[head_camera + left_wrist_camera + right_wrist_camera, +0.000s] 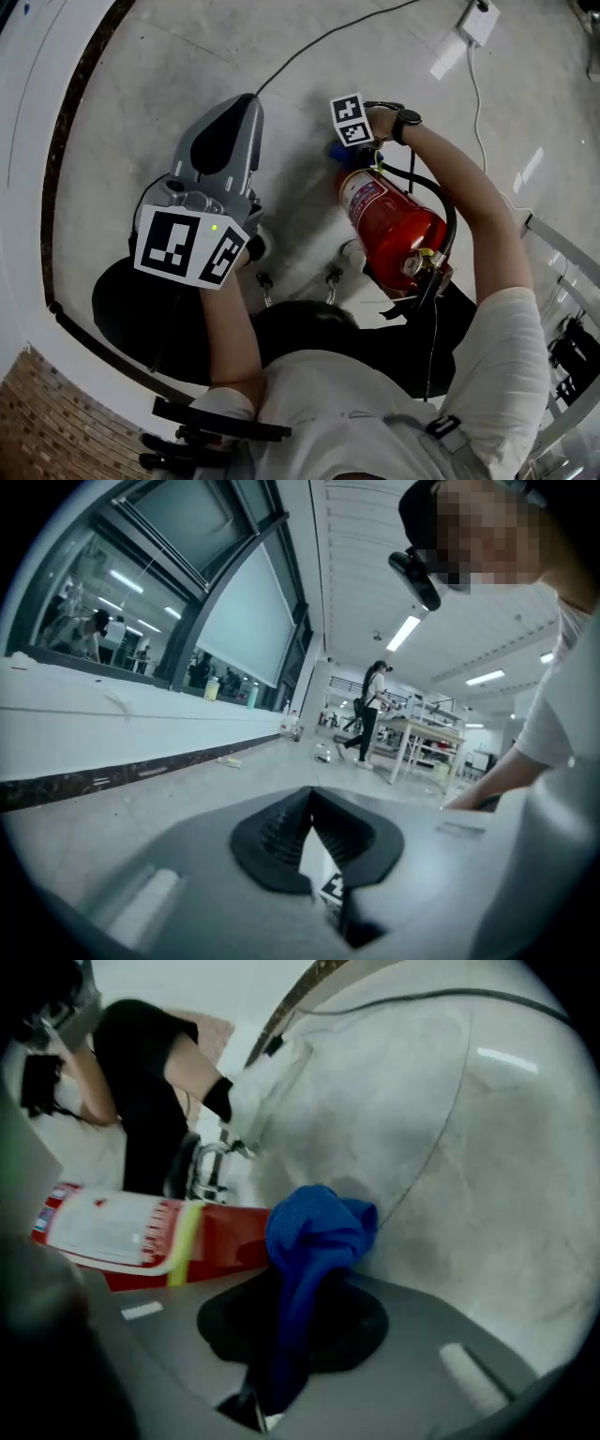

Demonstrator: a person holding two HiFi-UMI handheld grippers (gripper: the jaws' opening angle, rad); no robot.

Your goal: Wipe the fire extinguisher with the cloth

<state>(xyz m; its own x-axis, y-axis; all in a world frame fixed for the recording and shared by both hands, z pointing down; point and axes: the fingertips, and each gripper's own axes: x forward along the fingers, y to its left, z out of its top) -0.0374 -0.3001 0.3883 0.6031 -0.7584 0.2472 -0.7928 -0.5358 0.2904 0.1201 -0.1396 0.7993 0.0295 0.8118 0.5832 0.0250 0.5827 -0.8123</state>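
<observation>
Item: fire extinguisher (389, 225), red steel cylinder with a white label. It lies on its side close in front of the person, valve head (422, 264) towards the body and base end away; what props it is not visible. Judged heavy, rigid, smooth and prone to roll, so best steadied at the valve or hose (441, 202), not on the bare barrel. Cloth (314, 1232): blue, soft and limp, bunched at the extinguisher's base end and clamped in the right tongs (291, 1307), likely to slide easily over paint. Left tongs (239, 112): drawn together, nothing between them, raised clear to the left of the cylinder. Surroundings: open pale floor (187, 56) ahead; a thin cable (319, 42) trails across it beyond the base; dark skirting (66, 141) bounds the left side, well apart.
</observation>
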